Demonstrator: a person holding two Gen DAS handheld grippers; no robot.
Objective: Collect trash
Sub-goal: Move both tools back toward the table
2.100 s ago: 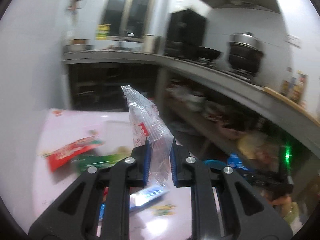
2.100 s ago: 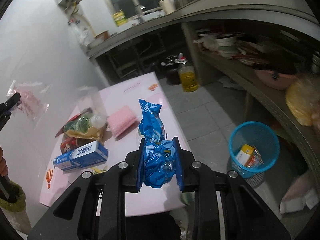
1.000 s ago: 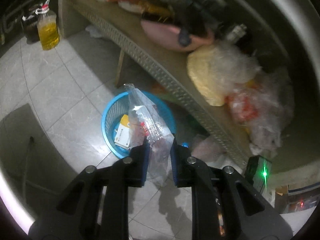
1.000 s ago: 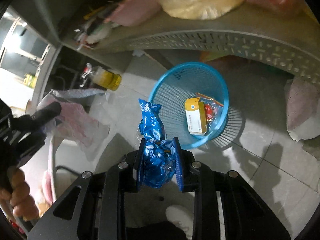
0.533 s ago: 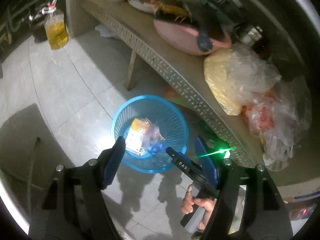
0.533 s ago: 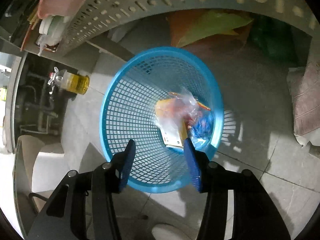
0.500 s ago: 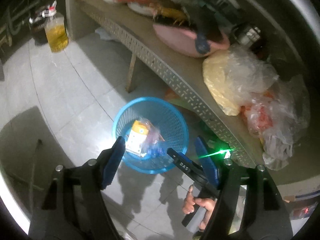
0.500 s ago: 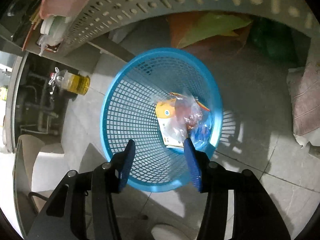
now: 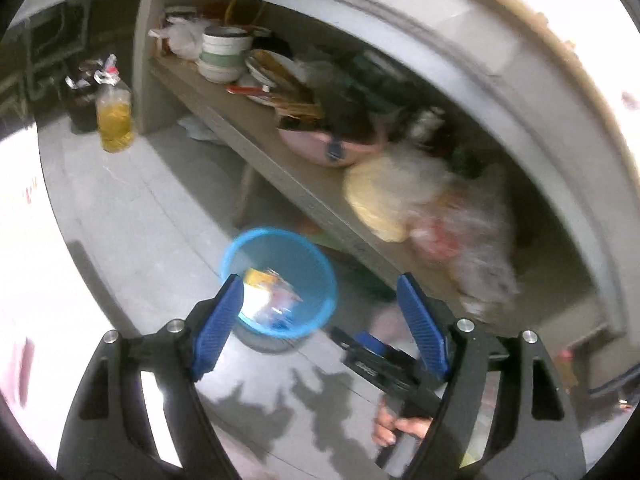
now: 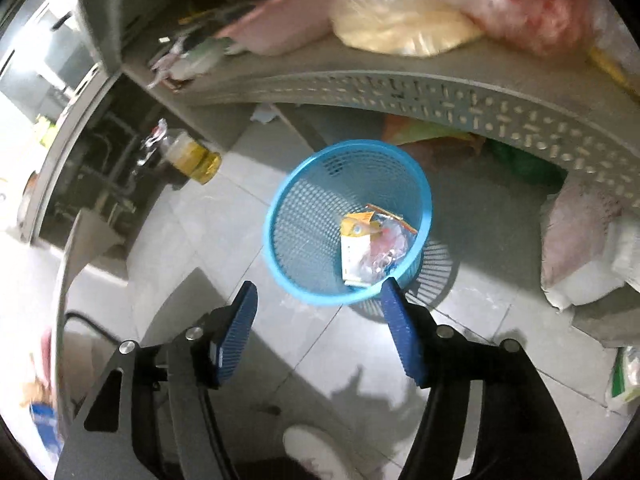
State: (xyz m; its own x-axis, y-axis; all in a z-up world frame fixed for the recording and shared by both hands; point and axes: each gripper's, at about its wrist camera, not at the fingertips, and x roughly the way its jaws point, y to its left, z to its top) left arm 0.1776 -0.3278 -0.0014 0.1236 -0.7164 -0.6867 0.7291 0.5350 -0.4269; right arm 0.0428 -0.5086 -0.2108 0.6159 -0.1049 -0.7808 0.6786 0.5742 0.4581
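Your left gripper (image 9: pixel 320 292) is wide and its jaws are opening, with nothing between the blue pads (image 9: pixel 218 324). Your right gripper (image 10: pixel 320 300) is opening too, jaws apart and empty. The blue basket (image 10: pixel 296 216) stands on the tiled floor (image 10: pixel 224 240) beside the perforated shelf (image 10: pixel 440 100), below and ahead of both grippers. The trash (image 10: pixel 368 246) lies inside it: a yellow-and-white carton, a clear wrapper, and what may be a scrap of blue, though blur makes that hard to call. An oil bottle (image 9: pixel 115 116) stands well apart on the floor. In the left view your right hand (image 9: pixel 400 428) grips its handle.
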